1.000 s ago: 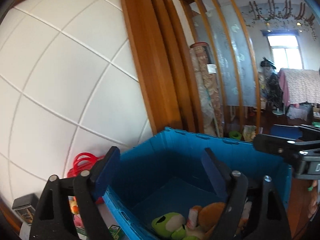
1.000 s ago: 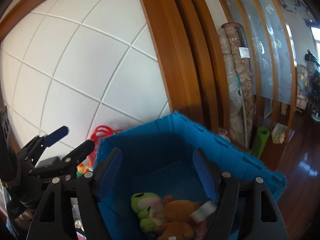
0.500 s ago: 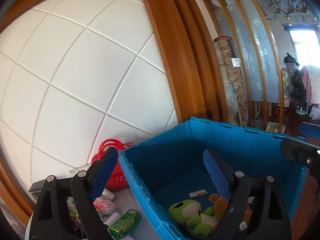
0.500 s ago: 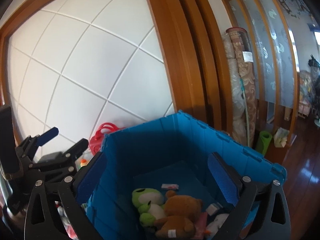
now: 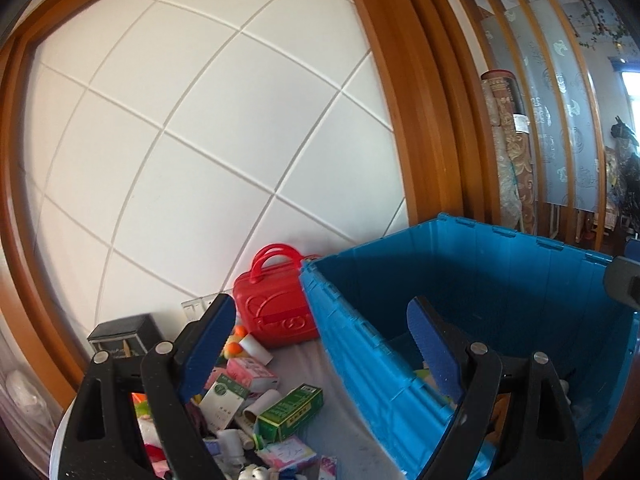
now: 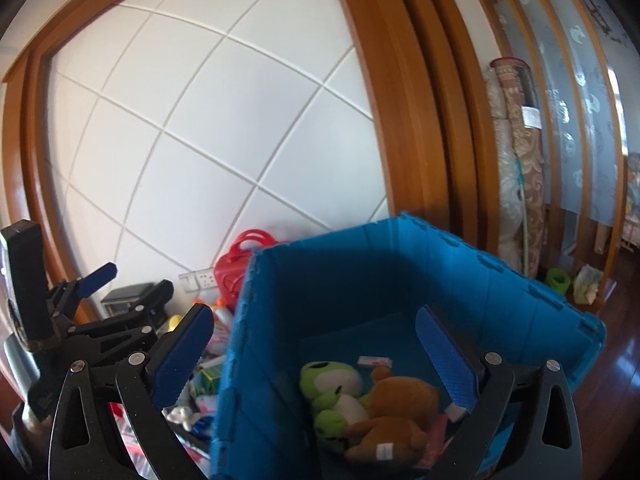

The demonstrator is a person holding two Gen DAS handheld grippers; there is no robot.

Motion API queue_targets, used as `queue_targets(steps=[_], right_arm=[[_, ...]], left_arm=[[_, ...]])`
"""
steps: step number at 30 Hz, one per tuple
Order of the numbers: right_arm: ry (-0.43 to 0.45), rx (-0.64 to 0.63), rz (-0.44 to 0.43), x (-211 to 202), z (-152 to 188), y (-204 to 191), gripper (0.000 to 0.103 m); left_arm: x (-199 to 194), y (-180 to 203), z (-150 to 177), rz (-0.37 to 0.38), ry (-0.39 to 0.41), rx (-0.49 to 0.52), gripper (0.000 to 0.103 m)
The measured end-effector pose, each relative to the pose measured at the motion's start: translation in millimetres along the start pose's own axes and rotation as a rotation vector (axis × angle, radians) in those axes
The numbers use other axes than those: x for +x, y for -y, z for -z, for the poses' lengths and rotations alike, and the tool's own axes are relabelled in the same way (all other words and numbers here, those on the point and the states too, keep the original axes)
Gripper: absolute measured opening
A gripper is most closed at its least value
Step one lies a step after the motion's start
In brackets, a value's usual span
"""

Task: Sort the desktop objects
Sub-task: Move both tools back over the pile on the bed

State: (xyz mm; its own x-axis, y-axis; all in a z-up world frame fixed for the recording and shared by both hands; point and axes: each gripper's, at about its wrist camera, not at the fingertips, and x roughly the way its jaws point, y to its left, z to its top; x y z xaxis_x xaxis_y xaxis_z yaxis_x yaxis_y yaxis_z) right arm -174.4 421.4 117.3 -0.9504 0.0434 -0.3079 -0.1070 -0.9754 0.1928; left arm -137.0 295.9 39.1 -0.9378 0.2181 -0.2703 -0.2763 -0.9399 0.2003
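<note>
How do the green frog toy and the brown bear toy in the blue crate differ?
The frog is bright green with a white belly; the bear is plain brown. The frog lies nearer the crate's left wall, the bear to its right. The bear shows a small white tag; none shows on the frog. Both are plush, lying side by side and touching on the crate floor.
</note>
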Motion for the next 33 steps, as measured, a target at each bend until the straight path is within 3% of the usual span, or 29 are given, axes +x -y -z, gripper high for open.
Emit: queue_targets(steps=[6,9,17,21,25,29,33], right_arm=[[-0.040,-0.059,-0.122,5.8,15.8,-61.6,0.103],[-0.072,-0.091,-0.165,11.1,32.4,-97.5,0.103],[-0.240,-0.129,-0.256,54.7,97.0,-179.0,0.103],[-0.336,-0.193,-0.272,87.0,144.6,-204.0,0.103],[-0.521,-0.262,-0.318,135.8,201.2,-212.6,0.102],[-0.634,-0.340,-0.379,174.0,235.5,-213.1,0.095],[-0.718,-0.372,-0.417,206.7,252.8,-209.3,0.085]], left_arm=[[-13.5,-60.5,34.6,-0.075,-0.031,-0.012,0.088],[-24.7,-106.2,60.7,-0.147,-0.058,-0.005,0.088],[-46.7,-230.2,141.6,-0.300,-0.188,-0.032,0.088],[-48.4,-259.7,173.9,-0.290,-0.221,-0.054,0.088],[-37.9,-267.8,198.3,-0.252,-0.267,-0.100,0.088],[-26.4,-250.0,231.3,-0.194,-0.296,-0.075,0.088],[-8.8,-210.9,273.4,-0.055,-0.377,-0.057,0.088]])
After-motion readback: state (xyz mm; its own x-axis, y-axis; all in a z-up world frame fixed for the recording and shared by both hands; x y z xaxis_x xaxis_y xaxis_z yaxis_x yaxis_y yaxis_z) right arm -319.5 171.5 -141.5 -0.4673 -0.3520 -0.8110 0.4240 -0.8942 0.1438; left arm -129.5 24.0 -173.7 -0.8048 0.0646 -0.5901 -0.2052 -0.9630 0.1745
